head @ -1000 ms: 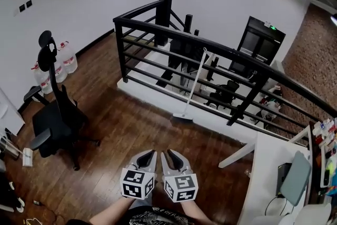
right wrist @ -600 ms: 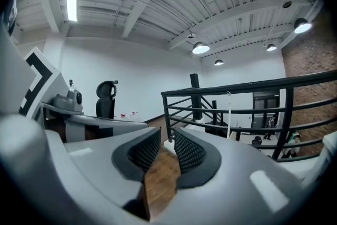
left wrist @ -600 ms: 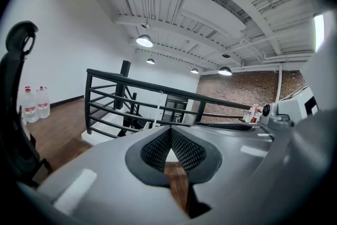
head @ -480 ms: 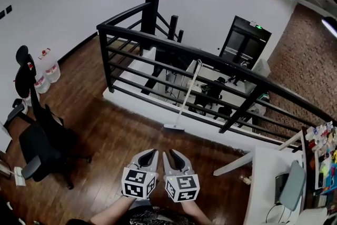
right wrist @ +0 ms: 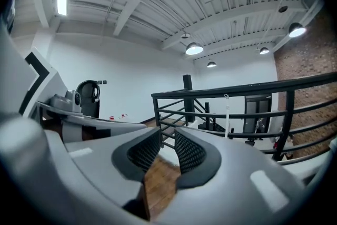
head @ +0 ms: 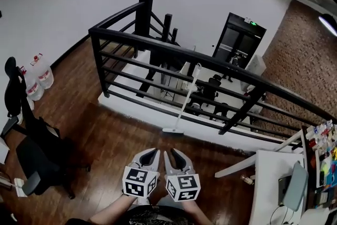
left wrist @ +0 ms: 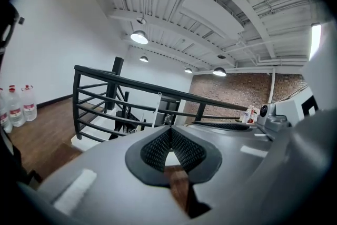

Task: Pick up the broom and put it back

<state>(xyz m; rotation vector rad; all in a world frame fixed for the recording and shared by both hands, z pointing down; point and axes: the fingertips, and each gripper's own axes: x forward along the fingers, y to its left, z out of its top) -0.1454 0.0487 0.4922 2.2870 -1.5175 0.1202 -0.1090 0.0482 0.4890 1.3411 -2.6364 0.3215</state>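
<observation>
Mezzanine w/ wood floor: a person holds two tools low and side by side at the bottom-centre of the head view, both aimed at a black railing. The left tool has its jaws together at the tips, nothing between them, as the left gripper view shows. The right tool has its jaws a little apart, w/ only bare floor in the gap, per the right gripper view.

The broom leans against the railing, handle tilted up to the right. Its head rests on the floor at the foot of the white ledge under the bars. It is well apart from both tools and straight ahead of them; neither touches it.

At left, a black office chair; water bottles stand by the wall. A white worktop w/ clutter sits at lower right, and a brick wall stands beyond the railing.
</observation>
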